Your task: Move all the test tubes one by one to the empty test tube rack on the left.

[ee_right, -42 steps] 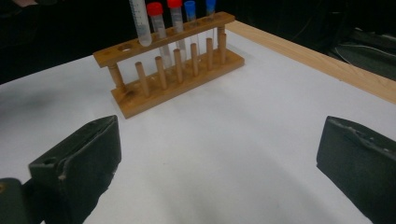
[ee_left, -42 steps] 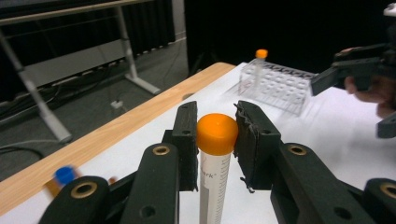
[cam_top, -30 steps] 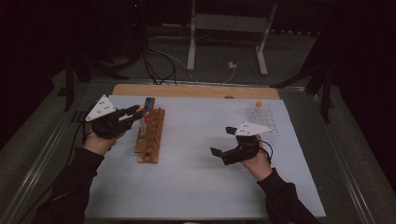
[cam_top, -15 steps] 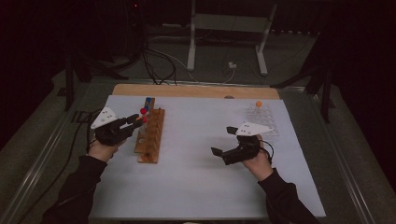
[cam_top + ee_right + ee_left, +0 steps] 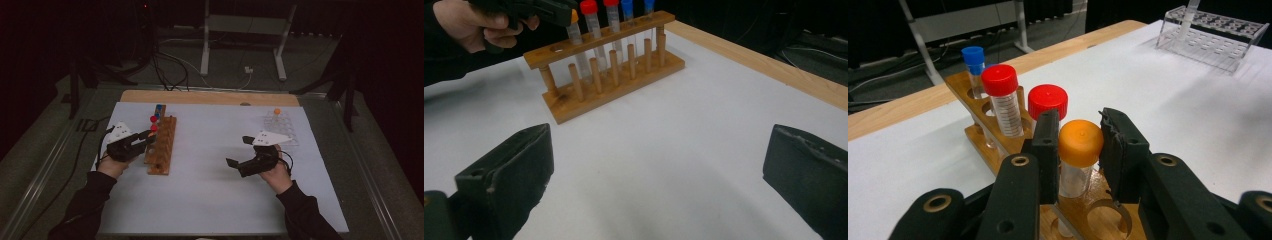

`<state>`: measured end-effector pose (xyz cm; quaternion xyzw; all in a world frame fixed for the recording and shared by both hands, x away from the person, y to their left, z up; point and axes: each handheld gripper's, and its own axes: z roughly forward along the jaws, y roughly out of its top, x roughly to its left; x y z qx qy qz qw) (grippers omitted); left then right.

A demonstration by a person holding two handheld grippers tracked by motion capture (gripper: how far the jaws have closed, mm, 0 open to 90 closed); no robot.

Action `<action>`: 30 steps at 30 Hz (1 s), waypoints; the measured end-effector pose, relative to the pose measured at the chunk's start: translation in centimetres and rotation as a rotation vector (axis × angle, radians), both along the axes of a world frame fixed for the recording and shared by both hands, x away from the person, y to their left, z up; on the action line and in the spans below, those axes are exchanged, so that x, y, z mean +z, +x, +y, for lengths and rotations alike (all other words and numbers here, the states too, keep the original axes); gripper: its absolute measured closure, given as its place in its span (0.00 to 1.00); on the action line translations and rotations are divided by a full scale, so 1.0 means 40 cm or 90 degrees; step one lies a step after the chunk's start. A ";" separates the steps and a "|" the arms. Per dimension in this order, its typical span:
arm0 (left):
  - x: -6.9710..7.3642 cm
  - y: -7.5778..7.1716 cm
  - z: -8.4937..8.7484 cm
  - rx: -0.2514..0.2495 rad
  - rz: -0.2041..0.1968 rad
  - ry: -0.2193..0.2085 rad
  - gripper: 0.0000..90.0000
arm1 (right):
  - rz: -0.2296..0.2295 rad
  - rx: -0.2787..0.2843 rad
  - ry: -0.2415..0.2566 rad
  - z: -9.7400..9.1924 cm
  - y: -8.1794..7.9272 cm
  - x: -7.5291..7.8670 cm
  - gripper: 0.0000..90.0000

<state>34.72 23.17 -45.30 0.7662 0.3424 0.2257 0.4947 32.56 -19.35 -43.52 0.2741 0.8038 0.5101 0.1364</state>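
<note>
An orange-capped clear plastic tube [image 5: 1079, 150] is gripped at its cap by the left gripper [image 5: 1078, 145], fingers [image 5: 1047, 142] pressed on both sides of the cap. The tube is seen standing in a hole of the wooden tube rack [image 5: 998, 145], lower end down among the rack's pegs in the right gripper view [image 5: 574, 37]. In the high view the left gripper [image 5: 145, 137] is placed just beside the rack [image 5: 161, 147], on its left side, at the left part of the white-covered desk [image 5: 210, 200].

Behind the held tube, two red-capped tubes [image 5: 1048, 102] [image 5: 1000, 92] and a blue-capped tube [image 5: 973, 57] are seated upright in the same rack, in a row.

The right gripper [image 5: 240, 152] is held above the desk, well apart from the rack, fingers [image 5: 509, 170] spread wide and released, nothing between them.

A clear plastic tube rack [image 5: 281, 126] is seen at the far right of the desk, with one orange-capped tube [image 5: 277, 111] standing in it. A wooden edge strip [image 5: 210, 97] runs along the far side of the desk.
</note>
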 end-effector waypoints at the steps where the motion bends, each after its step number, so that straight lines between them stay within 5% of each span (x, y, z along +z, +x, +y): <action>1: 0.000 0.000 0.001 -0.002 0.004 -0.003 0.79 | 0.000 0.000 0.001 0.000 0.000 0.000 0.00; 3: -0.001 -0.003 0.004 -0.013 0.003 -0.021 0.77 | -0.002 0.001 0.002 -0.002 0.000 0.002 0.00; 10: 0.028 -0.030 -0.006 -0.027 -0.012 -0.047 0.39 | -0.020 -0.027 0.012 -0.033 0.013 0.020 0.00; 13: 0.042 -0.040 -0.013 -0.036 -0.012 -0.059 0.23 | -0.047 -0.064 0.001 -0.059 0.026 0.027 0.00; 18: 0.052 -0.048 -0.024 -0.045 -0.006 -0.056 0.09 | -0.049 -0.132 0.000 -0.123 0.065 0.027 0.00; 22: 0.060 -0.054 -0.028 -0.063 0.001 -0.077 0.05 | -0.045 -0.182 -0.003 -0.174 0.097 0.021 0.00; 30: 0.066 -0.061 -0.043 -0.083 -0.004 -0.075 0.04 | -0.017 -0.280 -0.029 -0.248 0.163 0.001 0.11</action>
